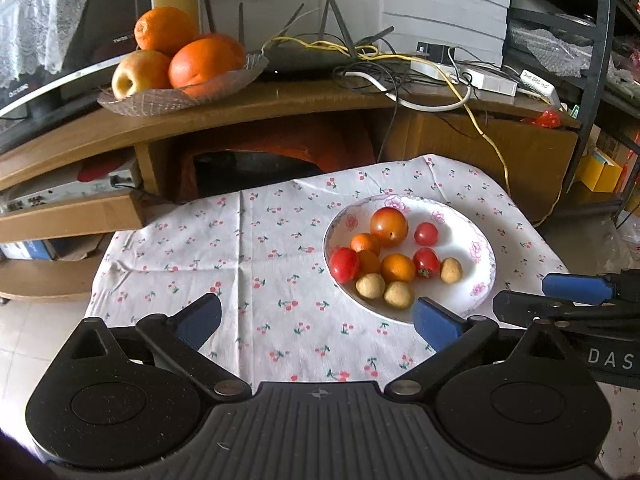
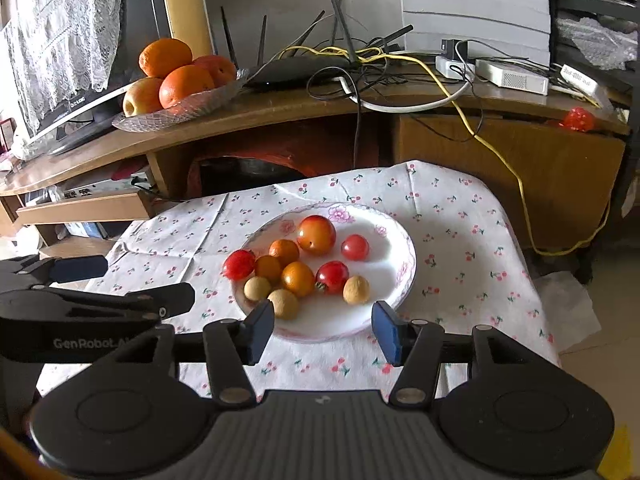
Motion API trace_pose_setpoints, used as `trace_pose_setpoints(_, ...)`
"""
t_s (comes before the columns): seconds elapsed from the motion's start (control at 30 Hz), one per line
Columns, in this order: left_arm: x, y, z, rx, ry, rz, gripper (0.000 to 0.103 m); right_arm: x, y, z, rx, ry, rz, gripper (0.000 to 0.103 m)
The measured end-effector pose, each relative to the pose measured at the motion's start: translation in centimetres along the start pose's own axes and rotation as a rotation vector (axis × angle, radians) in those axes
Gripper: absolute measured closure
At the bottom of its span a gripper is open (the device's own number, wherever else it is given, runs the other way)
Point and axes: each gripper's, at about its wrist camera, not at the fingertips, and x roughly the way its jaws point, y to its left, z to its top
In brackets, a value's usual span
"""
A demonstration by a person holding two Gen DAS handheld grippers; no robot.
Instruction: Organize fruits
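A white floral plate [image 1: 472, 292] [image 2: 396, 280] sits on a cherry-print cloth [image 1: 260, 264] [image 2: 460, 240]. It holds several small fruits: red tomatoes [image 1: 344, 265] [image 2: 332, 277], small oranges [image 1: 397, 268] [image 2: 297, 278], a larger plum-like fruit [image 1: 389, 227] [image 2: 316, 235] and tan longans [image 1: 397, 295] [image 2: 283, 303]. My left gripper [image 1: 318, 320] is open and empty, above the cloth left of the plate. My right gripper [image 2: 323, 330] is open and empty, at the plate's near rim; it also shows in the left wrist view [image 1: 560, 296].
A wooden TV stand [image 1: 280, 108] [image 2: 280, 108] stands behind the table. On it are a glass dish [image 1: 180, 96] [image 2: 180, 110] of large oranges and an apple, a router [image 2: 296, 72] and tangled cables [image 1: 400, 64]. The floor lies beyond the cloth edges.
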Motion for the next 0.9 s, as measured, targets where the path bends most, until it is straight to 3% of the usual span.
trace_pose_setpoints(0.4, -2.9, -0.6, -1.6, 0.012, 0.015, 0.041, 0.000, -3.1, 0.9, -1.8, 0.028, -0.012, 0.017, 0.052)
trace_pose_setpoints(0.9, -3.4, -0.2, -3.0, -0.065, 0.081, 0.010, 0.001, -4.8, 1.4, -3.7, 0.047, 0.005, 0.030, 0.052)
